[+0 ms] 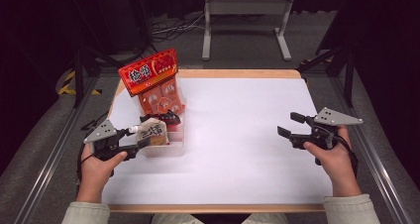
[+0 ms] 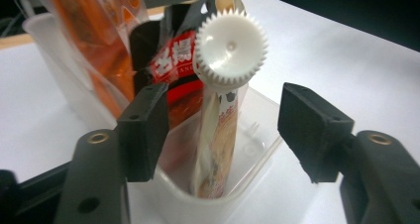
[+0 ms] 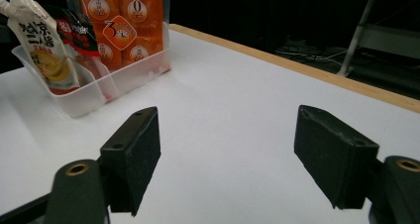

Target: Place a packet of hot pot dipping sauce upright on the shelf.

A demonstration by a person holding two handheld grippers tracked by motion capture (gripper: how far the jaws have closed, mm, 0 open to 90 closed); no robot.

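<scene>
Your left gripper (image 2: 225, 130) is released around the spout pouch (image 2: 220, 135) in the bin (image 2: 257, 135); your right gripper (image 3: 228, 154) is released too.

Desk (image 1: 237, 135) wide open centre and right, free passage there. Obstacles cluster at left edge: clear bin (image 1: 174, 147) crammed with upright orange snack bag (image 1: 154, 83), black-red packet (image 1: 163, 117), spouted pouch (image 1: 152, 133).

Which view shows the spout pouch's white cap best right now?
The left gripper view: the white cap faces the camera, ridges sharp. The high view shows it small beside the left gripper; the right gripper view shows it cut off at the frame corner.
</scene>
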